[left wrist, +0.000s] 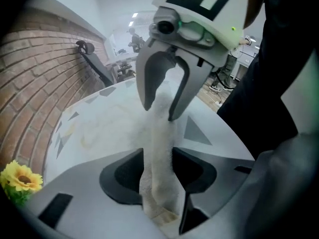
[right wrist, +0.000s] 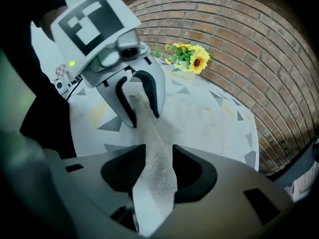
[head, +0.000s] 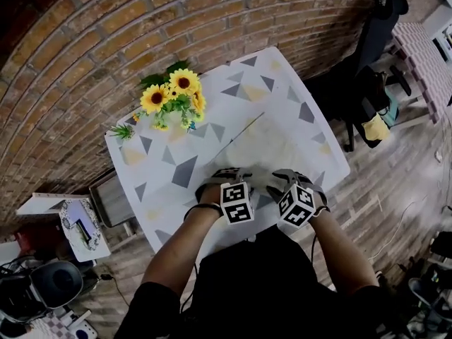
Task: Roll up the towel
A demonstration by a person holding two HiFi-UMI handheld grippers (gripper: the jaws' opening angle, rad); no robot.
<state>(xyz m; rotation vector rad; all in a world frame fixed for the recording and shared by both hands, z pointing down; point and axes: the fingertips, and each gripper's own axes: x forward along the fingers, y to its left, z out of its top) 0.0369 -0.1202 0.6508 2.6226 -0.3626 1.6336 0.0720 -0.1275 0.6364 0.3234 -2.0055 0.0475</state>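
Towel pinched by left gripper, right gripper

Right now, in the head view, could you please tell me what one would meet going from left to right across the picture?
sunflowers -> left gripper -> right gripper -> black chair
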